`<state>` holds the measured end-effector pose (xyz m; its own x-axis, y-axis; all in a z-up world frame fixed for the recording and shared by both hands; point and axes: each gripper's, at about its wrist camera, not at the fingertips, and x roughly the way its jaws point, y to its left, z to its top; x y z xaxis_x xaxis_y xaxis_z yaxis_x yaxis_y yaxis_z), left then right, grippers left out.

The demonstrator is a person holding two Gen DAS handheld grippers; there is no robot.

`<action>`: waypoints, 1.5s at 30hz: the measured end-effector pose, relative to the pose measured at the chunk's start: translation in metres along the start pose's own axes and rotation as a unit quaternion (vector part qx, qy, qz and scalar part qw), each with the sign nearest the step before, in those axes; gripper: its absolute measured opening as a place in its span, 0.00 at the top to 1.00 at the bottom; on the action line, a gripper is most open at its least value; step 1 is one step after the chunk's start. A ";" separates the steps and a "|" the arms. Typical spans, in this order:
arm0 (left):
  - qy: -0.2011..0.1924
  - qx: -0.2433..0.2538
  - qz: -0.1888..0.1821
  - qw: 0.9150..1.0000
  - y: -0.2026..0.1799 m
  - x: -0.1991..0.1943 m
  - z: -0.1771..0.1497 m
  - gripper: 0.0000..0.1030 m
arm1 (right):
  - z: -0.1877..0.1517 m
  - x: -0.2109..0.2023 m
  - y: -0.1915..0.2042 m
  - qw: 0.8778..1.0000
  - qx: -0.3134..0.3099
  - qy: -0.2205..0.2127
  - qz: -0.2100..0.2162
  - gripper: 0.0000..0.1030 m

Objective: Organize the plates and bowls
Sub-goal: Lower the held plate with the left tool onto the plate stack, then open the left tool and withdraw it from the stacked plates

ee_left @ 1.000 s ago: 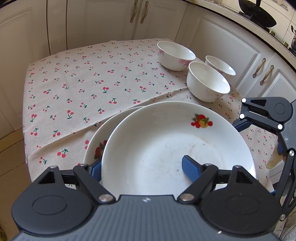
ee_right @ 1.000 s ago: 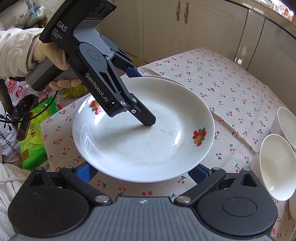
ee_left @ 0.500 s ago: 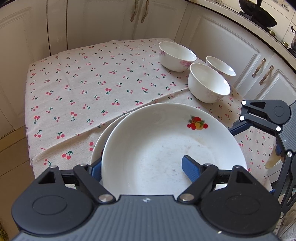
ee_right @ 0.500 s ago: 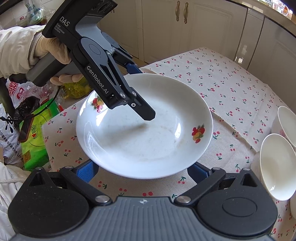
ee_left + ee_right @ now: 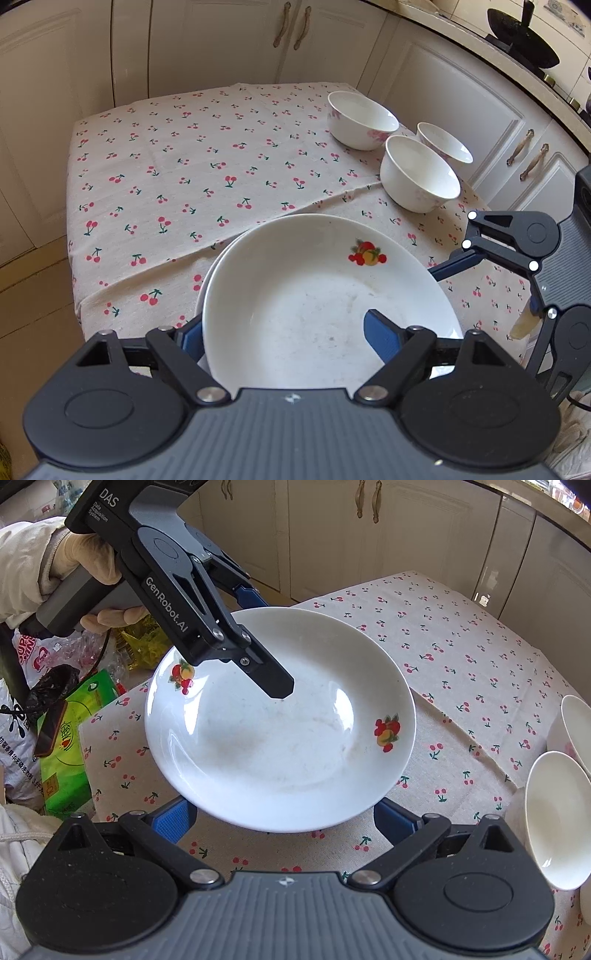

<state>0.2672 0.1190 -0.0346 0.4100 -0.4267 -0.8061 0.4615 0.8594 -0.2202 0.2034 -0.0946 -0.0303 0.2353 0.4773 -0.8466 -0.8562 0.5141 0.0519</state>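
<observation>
Stacking is the step in hand. The shallow white ceramic plate with fruit decals [image 5: 314,295] sits gripped at its near rim by the left gripper [image 5: 282,325]. One blue-padded finger lies over the plate's inner slope and the other is tucked beneath, so the jaws stand about half closed on the plate's wall. Directly under it, a second white plate [image 5: 198,299] shows only as a thin crescent past the left gripper's left finger.

To do this well, I judge the held plate should be centred until that crescent disappears evenly, then lowered flat, not rim-first, and released only once it rests on the plate below. A tilted drop could chip the ceramic or make it slide.

The right gripper [image 5: 280,819] waits with its jaws wide and nothing pressed between its pads. The plate's edge lies just ahead of it, between its fingers. Three white ceramic bowls [image 5: 421,177] stand well ahead and to the right of the left gripper on the cherry-print cloth of the tabletop [image 5: 184,166].

The lower finger's contact under the plate is hidden. I cannot tell whether the two plates already touch. From the right wrist, the lower plate is not visible at all, and the bowls are cut off by the frame edge. A gloved hand [image 5: 92,565] holds the left gripper's handle.
</observation>
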 end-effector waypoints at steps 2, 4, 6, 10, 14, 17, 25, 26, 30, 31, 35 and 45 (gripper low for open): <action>-0.002 -0.002 0.003 1.000 0.000 -0.002 0.000 0.17 | 0.001 0.003 -0.001 1.000 0.000 0.002 0.001 0.00; -0.004 -0.004 0.003 1.000 0.001 -0.004 -0.001 0.17 | 0.001 0.005 -0.002 1.000 -0.003 0.004 -0.004 0.00; -0.006 -0.010 -0.001 1.000 0.003 -0.005 -0.001 0.16 | 0.002 0.007 -0.003 1.000 -0.002 0.009 -0.004 0.00; -0.007 -0.016 -0.002 1.000 0.004 -0.007 -0.001 0.16 | 0.002 0.008 -0.003 1.000 -0.004 0.018 -0.010 0.00; -0.009 -0.019 0.000 1.000 0.004 -0.007 -0.001 0.16 | 0.001 0.004 -0.001 0.999 -0.012 0.023 -0.024 0.00; -0.012 -0.025 0.002 1.000 0.004 -0.008 -0.002 0.16 | -0.003 -0.002 0.001 0.999 -0.009 0.020 -0.030 0.00; -0.014 -0.031 0.026 0.999 0.006 -0.016 -0.008 0.15 | -0.017 -0.020 0.009 0.999 0.010 -0.014 -0.042 0.00; -0.018 -0.029 0.024 0.999 0.005 -0.016 -0.008 0.15 | -0.018 -0.022 0.010 0.999 0.015 -0.020 -0.042 0.00; -0.033 -0.005 0.033 0.999 -0.006 -0.018 -0.009 0.15 | -0.021 -0.028 0.013 0.997 0.033 -0.044 -0.047 0.00; -0.037 -0.001 0.032 0.999 -0.008 -0.019 -0.009 0.14 | -0.022 -0.031 0.015 0.997 0.036 -0.051 -0.054 0.00; -0.059 0.019 0.041 0.997 -0.024 -0.023 -0.012 0.10 | -0.026 -0.037 0.021 0.993 0.032 -0.074 -0.092 0.00; -0.075 0.042 0.030 0.996 -0.062 -0.020 -0.015 0.07 | -0.048 -0.052 0.021 0.972 0.084 -0.134 -0.172 0.00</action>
<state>0.2185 0.0780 -0.0130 0.5494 -0.4182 -0.7234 0.4937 0.8609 -0.1227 0.1506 -0.1428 -0.0108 0.6253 0.4125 -0.6625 -0.6234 0.7747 -0.1060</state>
